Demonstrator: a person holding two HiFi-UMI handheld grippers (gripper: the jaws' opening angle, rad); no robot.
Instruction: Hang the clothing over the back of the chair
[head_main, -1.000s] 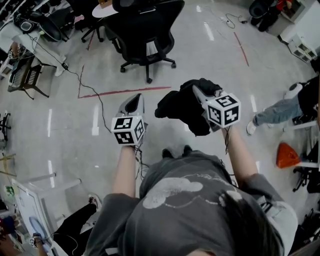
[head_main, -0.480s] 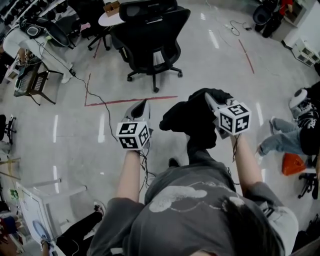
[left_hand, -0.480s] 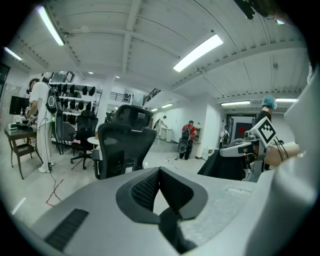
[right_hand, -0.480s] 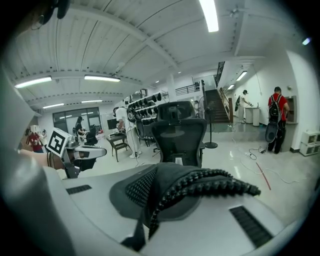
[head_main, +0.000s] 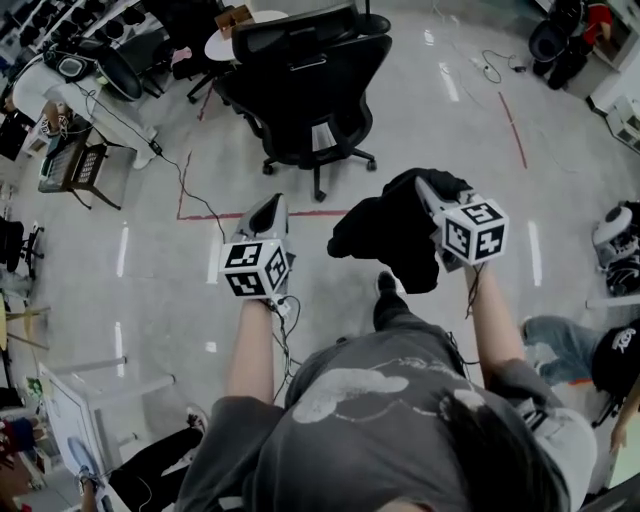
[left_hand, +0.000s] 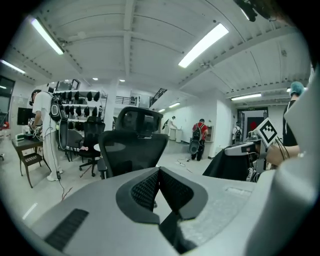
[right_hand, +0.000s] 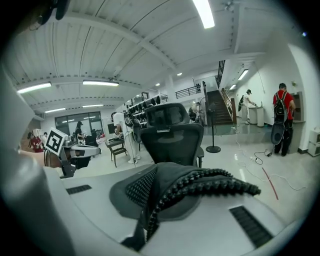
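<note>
A black mesh office chair (head_main: 312, 88) stands on the floor ahead, its back toward me; it also shows in the left gripper view (left_hand: 131, 154) and the right gripper view (right_hand: 172, 141). My right gripper (head_main: 428, 188) is shut on a bunched black garment (head_main: 392, 232) that hangs below and left of it. In the right gripper view the garment (right_hand: 200, 184) drapes over the jaws (right_hand: 156, 172). To the left, my left gripper (head_main: 272, 202) is shut and holds nothing, its tips meeting (left_hand: 159, 171). Both grippers are short of the chair.
A red tape line (head_main: 300, 213) crosses the floor just before the chair's wheeled base. A black cable (head_main: 186, 182) runs from a cluttered desk (head_main: 68, 160) at the left. A round white table (head_main: 224, 42) stands behind the chair. A person (head_main: 612, 362) is at the right.
Both grippers have moved forward toward the chair, the right one carrying the garment. The chair now sits closer and larger in the head view. The person at the right has shifted.
</note>
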